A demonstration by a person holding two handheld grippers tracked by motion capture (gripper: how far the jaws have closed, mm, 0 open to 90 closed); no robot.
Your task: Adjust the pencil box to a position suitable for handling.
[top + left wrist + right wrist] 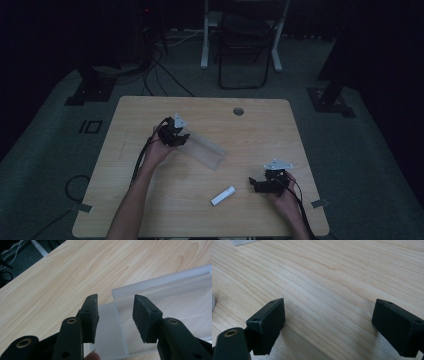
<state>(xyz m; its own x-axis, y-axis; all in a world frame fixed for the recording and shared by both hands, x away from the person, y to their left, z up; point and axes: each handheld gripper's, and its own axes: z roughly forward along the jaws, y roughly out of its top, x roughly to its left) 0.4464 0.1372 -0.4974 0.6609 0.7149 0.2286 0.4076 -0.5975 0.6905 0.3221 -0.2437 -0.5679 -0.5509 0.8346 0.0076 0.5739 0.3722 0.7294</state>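
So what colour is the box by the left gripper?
Frosted, translucent white box; clearest in the left gripper view.

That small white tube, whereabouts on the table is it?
In the high view the small white tube lies near the table's front edge, between the clear tray and the right gripper.

Bench [200, 110] carries all. Clear plastic tray [205, 150] lies left of centre, long axis running from upper left to lower right. Left gripper [175, 134] sits at tray's upper-left end; in left gripper view, tray's end wall [117, 315] stands between jaws, pads just beside it, not pressing. Small tube [223, 195] lies nearer the person, below tray's lower-right end, well apart from it. Right gripper [260, 184] rests just right of tube, near bench's right front corner, jaws wide over bare bench. Cable hole [238, 111] behind tray, near far edge.
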